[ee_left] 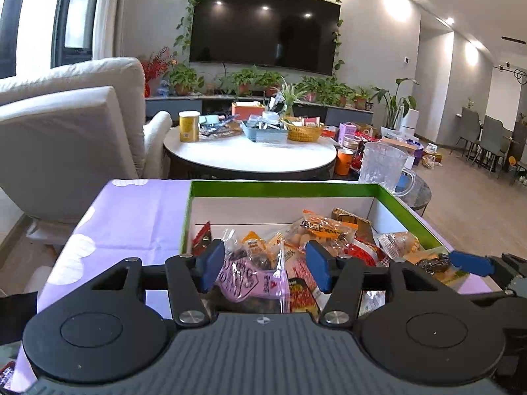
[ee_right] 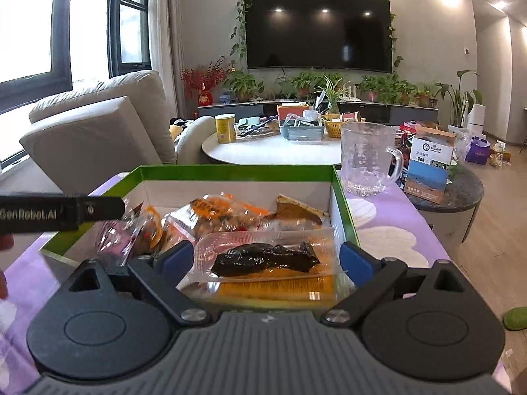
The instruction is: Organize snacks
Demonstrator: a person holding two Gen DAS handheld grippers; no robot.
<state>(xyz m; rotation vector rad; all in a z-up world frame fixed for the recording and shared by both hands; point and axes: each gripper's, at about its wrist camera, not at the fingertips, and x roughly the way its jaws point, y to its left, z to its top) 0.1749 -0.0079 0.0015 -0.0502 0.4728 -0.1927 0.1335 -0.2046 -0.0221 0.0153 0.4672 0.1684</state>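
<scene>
The left gripper (ee_left: 263, 265) is held level over the near edge of the box (ee_left: 283, 188), pointing forward into it. Its two blue fingers (ee_left: 210, 265) stand apart, so it is open. Between them lies a pink packet (ee_left: 245, 279), which hangs partly over the near wall of the box; I cannot tell if the fingers touch it. Ahead of the fingers, more snack packets (ee_left: 324, 230) lie in a heap inside the box.

The right gripper (ee_right: 268, 261) is also held level and points into the box from its near right corner. Its fingers (ee_right: 355, 261) are spread wide. Between them lies a clear packet with a dark snack (ee_right: 263, 258) inside, resting on the other packets at the near side of the box. The fingers seem to be just beside the packet edges, not pressing them, though the picture is a bit blurred here.

The box stands on a table (ee_left: 131, 217) with a purple cloth. Ahead and to the right of the fingers, a glass mug (ee_right: 369, 161) stands beside the box.
</scene>
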